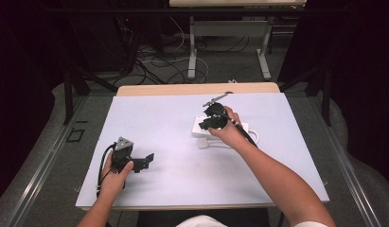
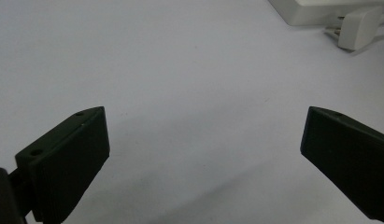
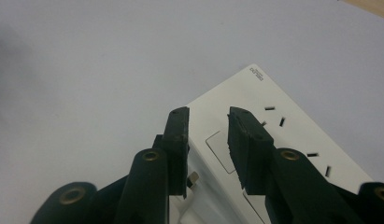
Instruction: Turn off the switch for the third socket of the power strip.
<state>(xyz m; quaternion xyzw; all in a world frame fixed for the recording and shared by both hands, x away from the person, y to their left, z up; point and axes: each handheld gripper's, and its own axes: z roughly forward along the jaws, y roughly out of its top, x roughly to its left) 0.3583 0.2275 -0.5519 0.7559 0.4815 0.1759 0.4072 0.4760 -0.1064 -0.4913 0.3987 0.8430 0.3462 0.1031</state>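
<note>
White power strip (image 1: 199, 126) with dark slot openings and small grey lettering at one corner, lying on a pale lavender-white table cover (image 1: 173, 175). White plug (image 2: 359, 28) with silvery prongs, just beside the power strip. Right gripper (image 3: 207, 122), above the power strip: matt black jaws, brass-coloured rivets. Left gripper (image 1: 144, 162), well apart from the power strip: black, topped with a grey plate. Beyond the power strip, a light wood table edge (image 1: 197, 89).

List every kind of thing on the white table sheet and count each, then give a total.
Black grippers: 2 (left gripper, right gripper)
White power strips: 1 (power strip)
White plugs: 1 (plug)
Total: 4
</note>
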